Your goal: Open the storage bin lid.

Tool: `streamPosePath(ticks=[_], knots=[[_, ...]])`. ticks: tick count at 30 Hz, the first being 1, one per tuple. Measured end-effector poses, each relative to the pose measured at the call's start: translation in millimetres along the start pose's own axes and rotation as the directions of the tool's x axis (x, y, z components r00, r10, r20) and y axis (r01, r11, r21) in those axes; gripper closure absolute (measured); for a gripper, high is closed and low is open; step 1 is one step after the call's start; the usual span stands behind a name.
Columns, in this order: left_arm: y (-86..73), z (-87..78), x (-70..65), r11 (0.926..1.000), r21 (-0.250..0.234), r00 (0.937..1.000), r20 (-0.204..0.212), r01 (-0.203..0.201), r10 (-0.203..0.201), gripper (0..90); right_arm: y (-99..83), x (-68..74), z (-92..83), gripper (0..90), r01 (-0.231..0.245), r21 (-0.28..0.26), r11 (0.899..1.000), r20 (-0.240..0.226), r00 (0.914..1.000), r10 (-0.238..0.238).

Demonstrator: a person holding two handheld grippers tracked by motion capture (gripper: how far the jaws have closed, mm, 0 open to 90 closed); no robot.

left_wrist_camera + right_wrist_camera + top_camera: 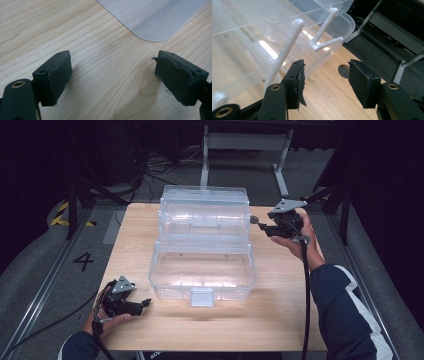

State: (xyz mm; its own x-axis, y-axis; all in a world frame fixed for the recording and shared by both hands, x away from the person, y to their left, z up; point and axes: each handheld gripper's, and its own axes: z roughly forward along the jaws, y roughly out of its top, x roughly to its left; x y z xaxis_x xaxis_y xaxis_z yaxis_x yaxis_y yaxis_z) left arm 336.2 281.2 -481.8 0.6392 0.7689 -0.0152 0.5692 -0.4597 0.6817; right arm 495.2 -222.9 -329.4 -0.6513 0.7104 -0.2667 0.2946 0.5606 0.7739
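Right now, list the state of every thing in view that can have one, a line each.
clear plastic tiered storage box: open, trays stepped back, nothing seen inside.
front latch: undone, hanging at the box's front.
white tray arms: tilted, propping the upper trays.
left tongs: open, nothing between the jaws, above bare wood.
right tongs: open, nothing between the jaws, beside the box's right end.
wooden table: level, bearing the box.

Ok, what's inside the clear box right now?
The box looks empty: its bottom tray shows only bare plastic and glare. The raised tiers at the back also look empty, though reflections blur their far corners.
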Motion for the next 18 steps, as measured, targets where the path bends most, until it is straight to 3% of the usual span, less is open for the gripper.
streamPosePath(ticks=[18], knots=[[0.0,-0.1,0.0,1.0000,0.001,1.0000,-0.002,0.000,0.000,14.7,-33.2,20.6,-25.8,43.3,0.038,0.014,0.999,-0.012,0.9992,-0.038]])
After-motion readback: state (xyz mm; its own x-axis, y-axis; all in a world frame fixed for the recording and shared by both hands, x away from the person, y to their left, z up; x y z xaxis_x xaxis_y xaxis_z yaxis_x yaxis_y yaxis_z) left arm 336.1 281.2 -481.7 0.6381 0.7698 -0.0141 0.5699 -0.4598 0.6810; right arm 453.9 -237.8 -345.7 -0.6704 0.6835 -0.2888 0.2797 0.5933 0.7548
